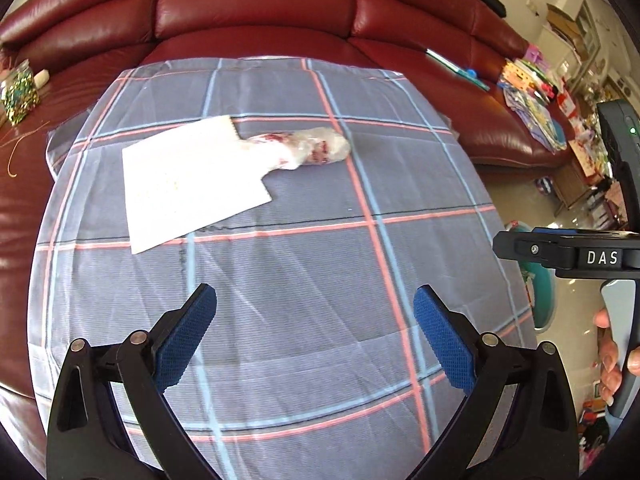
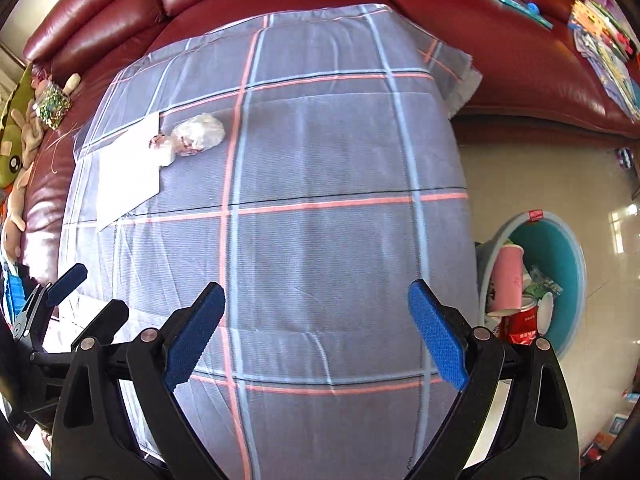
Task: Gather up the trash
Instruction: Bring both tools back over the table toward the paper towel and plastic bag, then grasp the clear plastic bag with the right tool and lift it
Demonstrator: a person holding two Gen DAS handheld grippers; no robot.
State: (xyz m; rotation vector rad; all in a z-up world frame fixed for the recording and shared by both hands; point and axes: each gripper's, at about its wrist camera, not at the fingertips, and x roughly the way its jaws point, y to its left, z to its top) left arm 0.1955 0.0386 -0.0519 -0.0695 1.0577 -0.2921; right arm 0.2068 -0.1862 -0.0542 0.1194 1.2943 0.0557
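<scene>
A crumpled clear plastic wrapper with red print [image 1: 304, 148] lies on the far left part of a table under a grey plaid cloth [image 1: 304, 280], its end resting on a white sheet of paper [image 1: 188, 180]. Both also show in the right wrist view, wrapper [image 2: 196, 134] and paper [image 2: 128, 168]. My left gripper [image 1: 316, 336] is open and empty, hovering over the near cloth. My right gripper [image 2: 316, 332] is open and empty, over the near middle of the cloth [image 2: 340, 220]. A teal bin [image 2: 560, 264] on the floor to the right holds cups and a red can.
A red leather sofa [image 1: 256, 4] wraps the far and left sides of the table. A jar of beads [image 1: 18, 94] and plush toys [image 2: 16, 148] sit on its left seat, papers and books [image 1: 536, 100] on its right. The right handle [image 1: 592, 256] shows at the table's right edge.
</scene>
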